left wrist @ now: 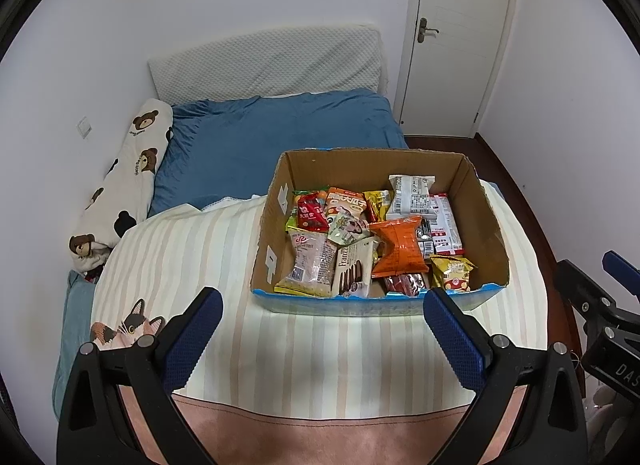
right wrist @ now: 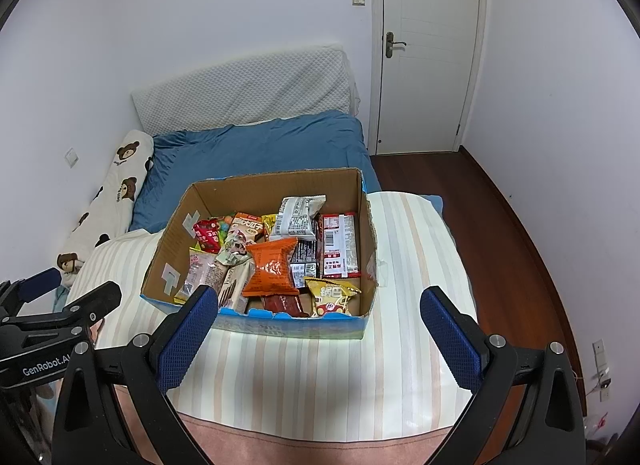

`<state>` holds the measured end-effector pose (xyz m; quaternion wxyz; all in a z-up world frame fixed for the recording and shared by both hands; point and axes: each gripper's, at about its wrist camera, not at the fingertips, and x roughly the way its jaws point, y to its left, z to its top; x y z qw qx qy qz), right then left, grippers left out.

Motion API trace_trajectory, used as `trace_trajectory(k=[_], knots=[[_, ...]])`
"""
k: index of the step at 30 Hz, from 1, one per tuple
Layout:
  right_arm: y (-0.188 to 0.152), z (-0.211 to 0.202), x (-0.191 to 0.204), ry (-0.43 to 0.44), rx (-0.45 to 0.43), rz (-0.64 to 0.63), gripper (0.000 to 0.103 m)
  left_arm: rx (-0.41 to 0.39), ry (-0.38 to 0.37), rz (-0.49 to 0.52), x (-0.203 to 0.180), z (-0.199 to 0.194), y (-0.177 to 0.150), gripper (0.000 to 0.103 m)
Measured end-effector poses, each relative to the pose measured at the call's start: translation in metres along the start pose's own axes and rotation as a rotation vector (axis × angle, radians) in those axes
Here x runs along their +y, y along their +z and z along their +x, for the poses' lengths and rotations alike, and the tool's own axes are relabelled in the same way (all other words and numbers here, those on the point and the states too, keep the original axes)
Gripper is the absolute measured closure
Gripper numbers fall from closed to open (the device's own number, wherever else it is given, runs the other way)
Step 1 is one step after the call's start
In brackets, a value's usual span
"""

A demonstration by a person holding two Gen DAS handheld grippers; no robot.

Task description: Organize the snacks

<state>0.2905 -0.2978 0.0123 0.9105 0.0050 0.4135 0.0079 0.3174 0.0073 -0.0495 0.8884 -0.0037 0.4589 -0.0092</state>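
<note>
Blue, knurled pads tip the black arms of the left gripper (left wrist: 322, 307) and the right gripper (right wrist: 318, 305), both spread wide and holding nothing above a striped cream blanket (left wrist: 320, 349) with a pink hem. Just beyond them, an open corrugated cardboard box (left wrist: 486, 221) with a ragged blue-printed front edge sits on the blanket, packed with crinkled foil and plastic snack packets; a puffy orange bag (left wrist: 400, 247) lies on top, a yellow pouch (left wrist: 454, 273) at the front corner. A bear-print bolster (left wrist: 124, 181) lines the wall.
</note>
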Motion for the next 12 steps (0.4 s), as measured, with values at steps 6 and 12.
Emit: trace_trajectory(k=[6, 12], knots=[[0.0009, -0.0056, -0.0001, -0.001, -0.007, 0.0, 0.0, -0.008, -0.002, 0.002, -0.0004, -0.0022, -0.0017, 0.0], [0.0005, -0.0065, 0.0008, 0.001, -0.008, -0.002, 0.0, -0.02, -0.001, 0.009, 0.0009, -0.006, -0.0014, 0.0]])
